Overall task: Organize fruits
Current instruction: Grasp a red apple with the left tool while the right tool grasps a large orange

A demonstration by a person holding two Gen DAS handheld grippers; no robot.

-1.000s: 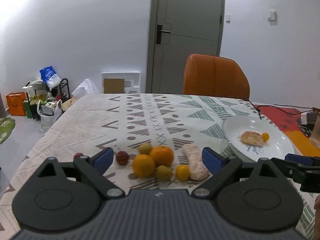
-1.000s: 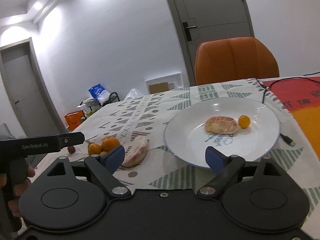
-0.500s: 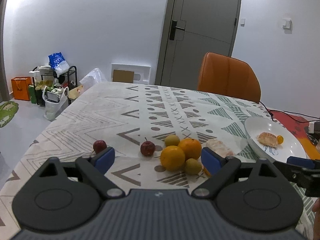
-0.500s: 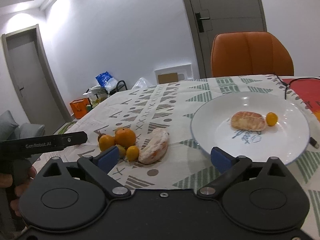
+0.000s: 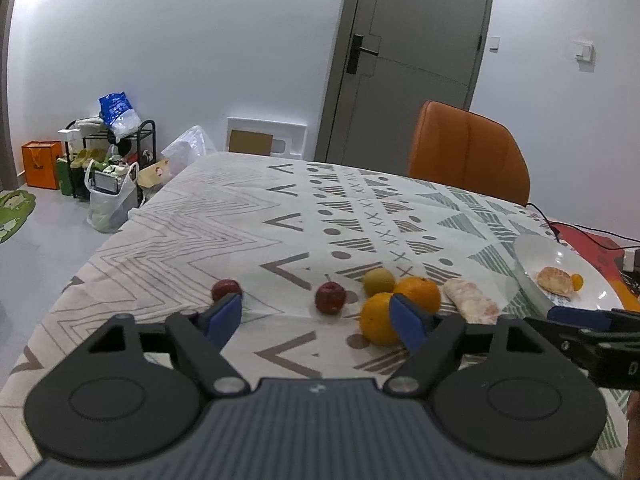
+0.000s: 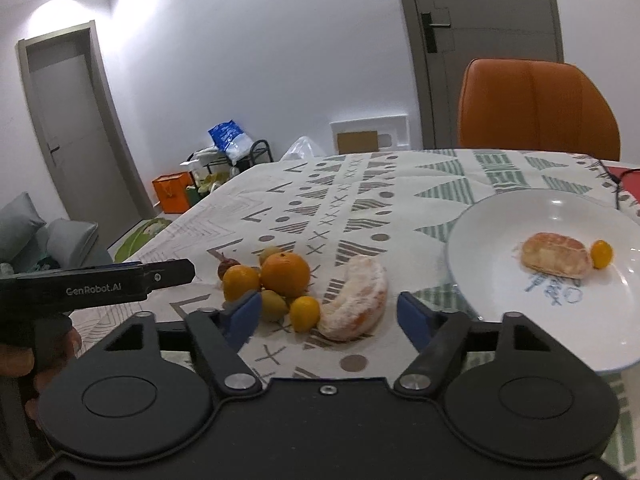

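While both grippers hover unclenched, left gripper [image 5: 316, 318] faces red apple [image 5: 330, 298]; right gripper [image 6: 324, 314] faces peeled segment [image 6: 354, 304] beside plate [image 6: 480, 240].

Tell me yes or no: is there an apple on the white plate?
No. The white plate holds only a peeled citrus piece and a small yellow-orange fruit; no apple lies there.

Tablecloth [image 6: 400, 184] showing grey-and-green geometric print on cream; oranges [image 6: 285, 274] glowing bright orange; apples [image 5: 330, 298] showing dark red; plate [image 6: 500, 220] gleaming white; chair [image 6: 536, 108] showing orange.
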